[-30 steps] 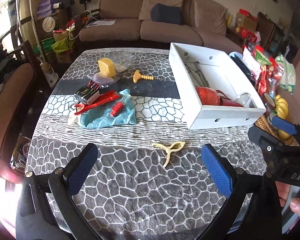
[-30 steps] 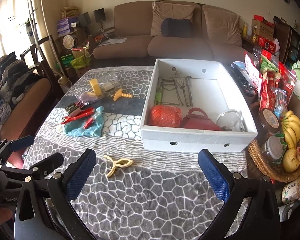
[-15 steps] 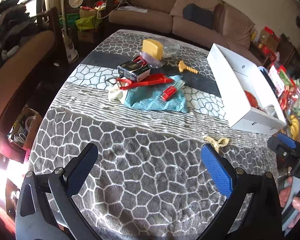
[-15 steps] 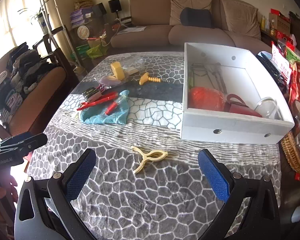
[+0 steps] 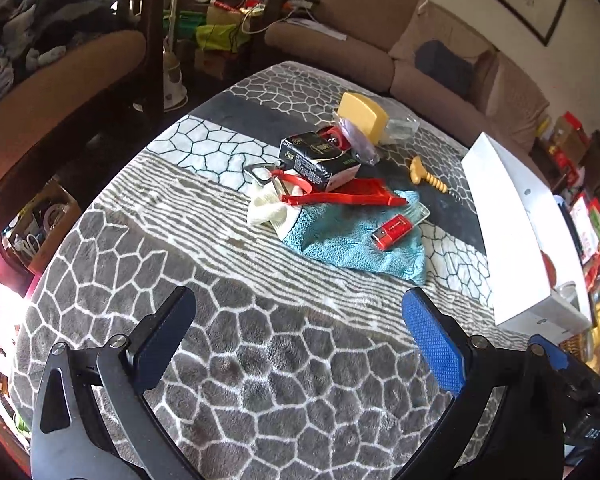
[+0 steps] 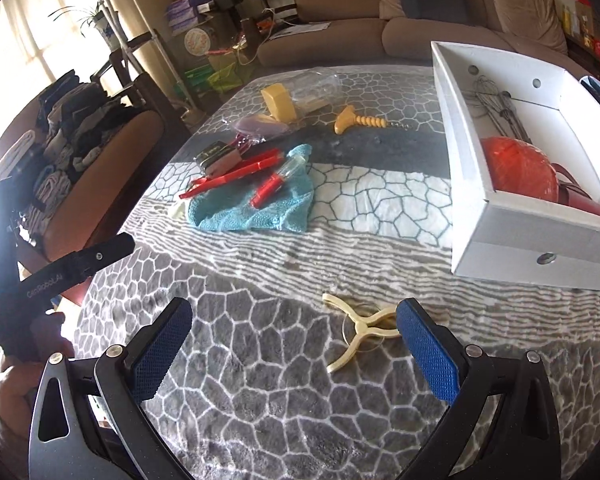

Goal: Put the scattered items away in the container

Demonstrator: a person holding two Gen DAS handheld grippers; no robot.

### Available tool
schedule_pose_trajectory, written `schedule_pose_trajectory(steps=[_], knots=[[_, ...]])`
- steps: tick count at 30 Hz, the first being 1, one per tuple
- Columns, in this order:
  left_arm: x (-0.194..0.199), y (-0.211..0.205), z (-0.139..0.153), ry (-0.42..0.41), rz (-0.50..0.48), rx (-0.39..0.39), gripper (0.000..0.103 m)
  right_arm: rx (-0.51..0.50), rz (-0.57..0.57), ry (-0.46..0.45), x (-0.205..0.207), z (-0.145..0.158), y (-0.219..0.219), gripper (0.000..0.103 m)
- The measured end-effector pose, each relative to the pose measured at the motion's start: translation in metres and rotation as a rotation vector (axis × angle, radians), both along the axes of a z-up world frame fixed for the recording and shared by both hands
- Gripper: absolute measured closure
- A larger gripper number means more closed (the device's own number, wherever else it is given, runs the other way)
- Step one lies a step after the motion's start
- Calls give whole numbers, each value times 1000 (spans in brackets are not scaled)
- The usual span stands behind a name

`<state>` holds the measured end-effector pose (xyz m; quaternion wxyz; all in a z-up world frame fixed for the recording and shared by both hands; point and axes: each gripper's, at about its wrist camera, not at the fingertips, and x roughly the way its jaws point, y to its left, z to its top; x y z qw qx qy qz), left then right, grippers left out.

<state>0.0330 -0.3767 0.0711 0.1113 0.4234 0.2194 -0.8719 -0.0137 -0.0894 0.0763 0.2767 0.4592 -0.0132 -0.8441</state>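
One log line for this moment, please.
left gripper: open, empty | right gripper: open, near cream plastic clip | white box: partly filled

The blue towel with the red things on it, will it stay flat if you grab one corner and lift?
Probably not. The teal towel lies rumpled and soft, so it would likely droop and fold. The small red tube and the long red tool rest on it, so they would probably slide or roll off. It looks light, so the open right gripper should lift it easily.
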Motion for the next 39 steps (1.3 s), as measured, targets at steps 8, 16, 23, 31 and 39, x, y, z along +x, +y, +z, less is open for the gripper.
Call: schedule_pose_trajectory(steps=[8, 16, 23, 31, 39], knots=[[-29, -22, -6, -17, 50, 1, 0, -103, 12, -69, -54, -3, -39, 0], [-42, -42, -15, -49, 82, 64, 0, -321, -25, -245, -112, -21, -73, 0], [-41, -49, -14, -40, 94, 108, 0, -569, -142, -467, -142, -59, -93, 26], [-46, -39, -18, -67, 48, 123, 0, -548, -217, -505, -155, -82, -107, 34], [-50, -37, -19, -76, 44, 158, 0, -438, -243, -381, -168, -79, -126, 69]])
